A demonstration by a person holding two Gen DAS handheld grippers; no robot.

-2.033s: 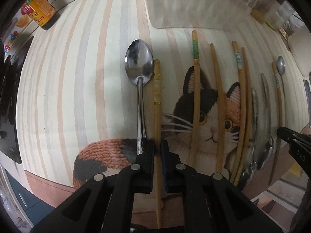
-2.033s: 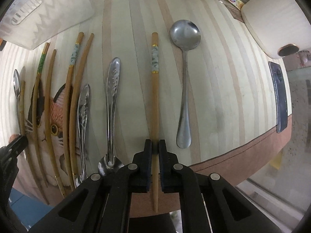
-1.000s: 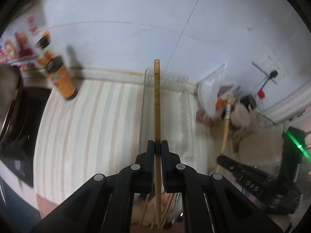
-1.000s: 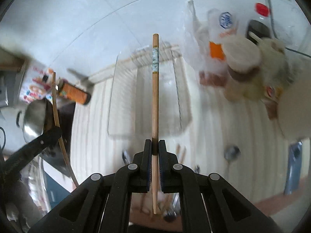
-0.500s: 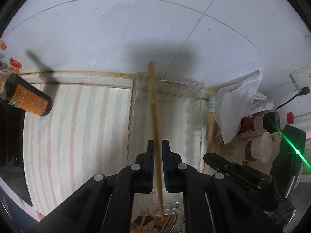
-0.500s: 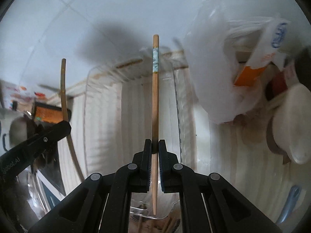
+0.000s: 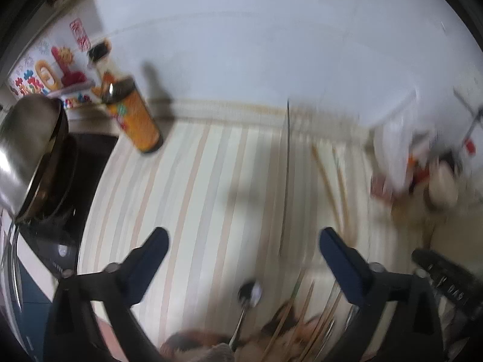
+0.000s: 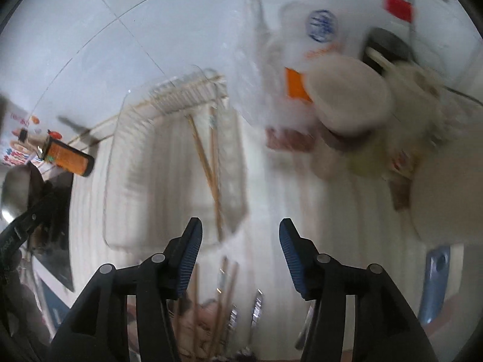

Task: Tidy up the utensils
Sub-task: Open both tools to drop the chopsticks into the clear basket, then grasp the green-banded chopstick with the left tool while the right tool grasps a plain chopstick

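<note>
Both views are blurred by motion. My left gripper [image 7: 243,241] hovers over the striped cloth, its jaws opening wide with nothing between them. My right gripper [image 8: 240,238] has its jaws opening too, and nothing is held. Beyond its fingertips, two wooden chopsticks [image 8: 208,166] lie crossed inside the clear plastic tray [image 8: 120,166]. In the left wrist view the tray [image 7: 288,150] sits right of centre, with the chopsticks [image 7: 323,169] faint inside it. A steel spoon [image 7: 249,292] and more chopsticks [image 7: 289,316] lie on the cat mat below the grippers. Further utensils [image 8: 226,301] show under the right gripper.
An orange bottle [image 7: 135,120] stands at the back left beside a steel pot [image 7: 30,150] on a dark stove. Plastic bags and a white lidded container [image 8: 347,96] crowd the back right. A blue object [image 8: 434,277] lies at the right edge. The wall is close behind the tray.
Both grippers have let go of their chopsticks, which now lie in the clear tray. Both jaws have spread apart, and both grippers have pulled back from the tray.
</note>
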